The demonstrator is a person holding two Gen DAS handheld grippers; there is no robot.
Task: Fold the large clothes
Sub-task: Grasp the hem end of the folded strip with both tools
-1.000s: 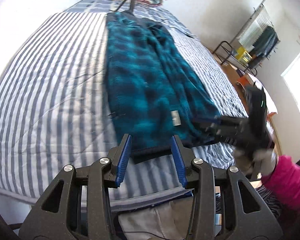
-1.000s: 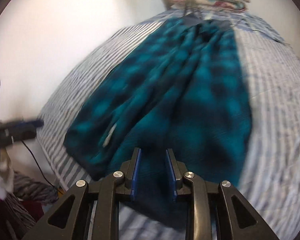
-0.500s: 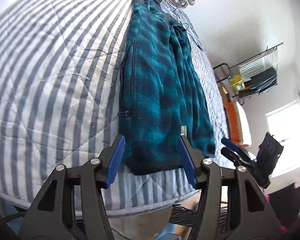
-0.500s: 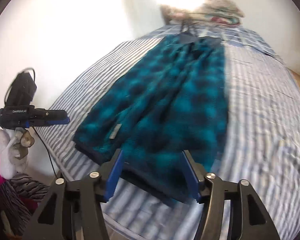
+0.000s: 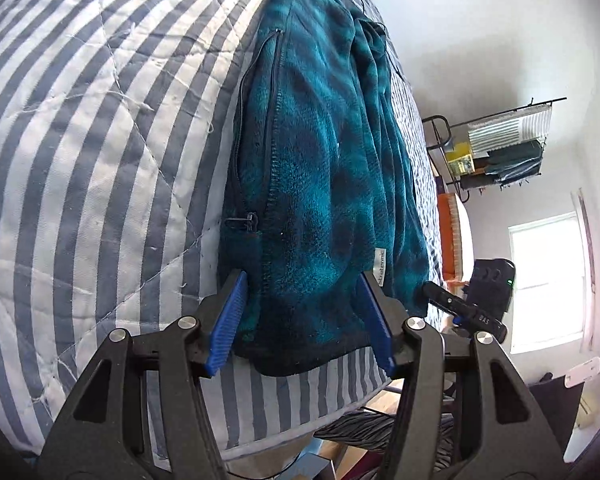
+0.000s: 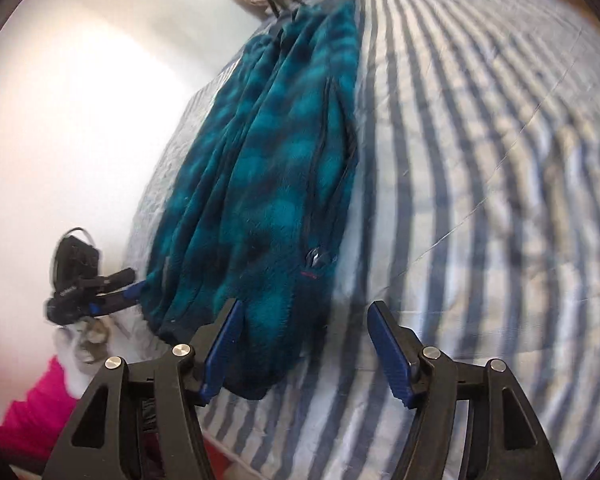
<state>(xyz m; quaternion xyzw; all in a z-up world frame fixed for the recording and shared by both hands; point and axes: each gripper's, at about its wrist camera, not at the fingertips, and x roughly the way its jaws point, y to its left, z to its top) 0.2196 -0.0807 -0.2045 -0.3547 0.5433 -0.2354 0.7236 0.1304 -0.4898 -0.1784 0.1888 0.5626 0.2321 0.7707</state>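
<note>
While a second ago both sat narrower, left tool now gaped over fleece hem; right tool was opening, clamping nothing.

A small white label sewn near the hem of the teal fleece jacket carries printed lettering, too small and blurred to make out for certain. In the left wrist view, the right gripper bears white letters that look like "DAS". In the right wrist view, white lettering on the left gripper is unreadable.
</note>
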